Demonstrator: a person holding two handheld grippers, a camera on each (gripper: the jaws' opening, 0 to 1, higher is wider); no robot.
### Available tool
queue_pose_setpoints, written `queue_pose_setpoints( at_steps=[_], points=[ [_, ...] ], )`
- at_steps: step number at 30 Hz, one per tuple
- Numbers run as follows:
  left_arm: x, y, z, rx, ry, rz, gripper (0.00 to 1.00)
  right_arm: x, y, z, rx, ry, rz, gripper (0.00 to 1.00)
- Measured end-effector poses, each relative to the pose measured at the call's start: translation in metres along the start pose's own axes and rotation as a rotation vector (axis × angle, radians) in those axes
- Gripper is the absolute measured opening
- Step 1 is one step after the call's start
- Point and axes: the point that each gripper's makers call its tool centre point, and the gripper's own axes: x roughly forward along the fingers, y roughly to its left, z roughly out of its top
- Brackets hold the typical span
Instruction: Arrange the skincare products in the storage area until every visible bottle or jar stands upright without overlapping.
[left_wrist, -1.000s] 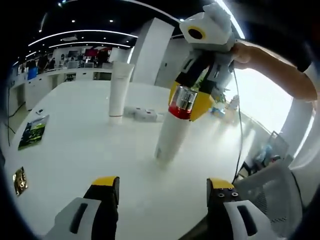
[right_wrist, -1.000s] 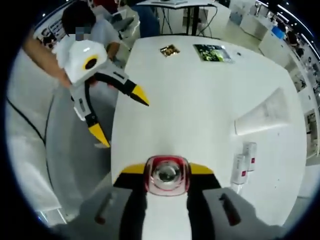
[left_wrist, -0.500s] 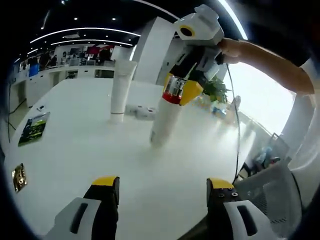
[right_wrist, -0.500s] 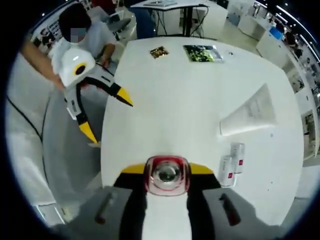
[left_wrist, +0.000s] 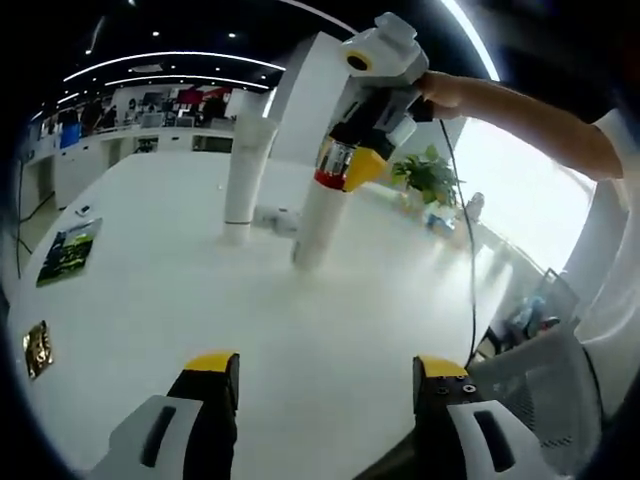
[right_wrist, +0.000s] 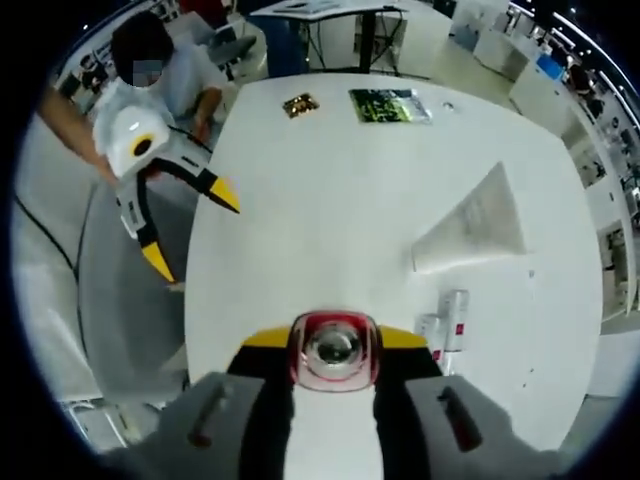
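The big table (left_wrist: 150, 290) has a smooth white top that shines a little. The tall white bottle (left_wrist: 318, 222) looks like smooth plastic, and its red cap (right_wrist: 333, 349) has a shiny silver, metal-looking middle. The standing tube (left_wrist: 246, 170) is soft-looking matt white. The green leaflet (right_wrist: 391, 105) looks like glossy paper.

Bottle (right_wrist: 333, 440) body cut off by frame bottom; small tubes' (right_wrist: 447, 330) labels unreadable.
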Motion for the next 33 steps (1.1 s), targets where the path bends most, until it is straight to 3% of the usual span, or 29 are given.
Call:
queue_pose_setpoints(
  at_steps=[16, 33],
  points=[
    [-0.001, 0.006, 0.001, -0.004, -0.011, 0.01, 0.73, -0.002, -0.023, 0.006, 0.014, -0.035, -0.011, 0.29],
    [-0.002, 0.002, 0.003, -0.015, -0.01, 0.012, 0.72, 0.002, -0.059, 0.008, 0.013, -0.029, -0.03, 0.29]
  ],
)
